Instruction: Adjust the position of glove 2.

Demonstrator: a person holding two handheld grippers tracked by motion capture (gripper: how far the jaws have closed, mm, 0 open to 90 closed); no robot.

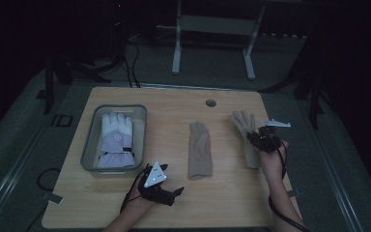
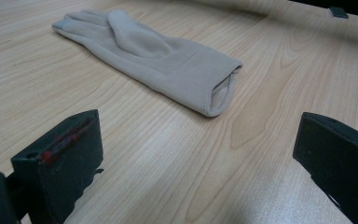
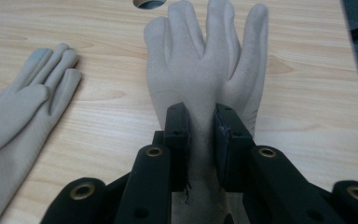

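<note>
Two beige knit gloves lie flat on the wooden table (image 1: 174,208). The middle glove (image 1: 200,151) (image 2: 154,53) has its fingers away from me and its open cuff toward my left gripper. My left gripper (image 1: 178,192) (image 2: 200,140) hovers low over the front of the table, just short of that cuff, open with its jaws wide apart. The right-hand glove (image 1: 244,126) (image 3: 205,70) lies with fingers spread. My right gripper (image 1: 261,138) (image 3: 200,126) is shut on it, pinching the fabric near the wrist. The middle glove (image 3: 18,116) also shows in the right gripper view.
A grey plastic bin (image 1: 89,145) at the table's left holds a thick white and lavender winter glove (image 1: 117,140). A round cable hole (image 1: 210,103) (image 3: 150,3) sits at the table's far edge. A white desk frame (image 1: 176,58) stands on the floor beyond.
</note>
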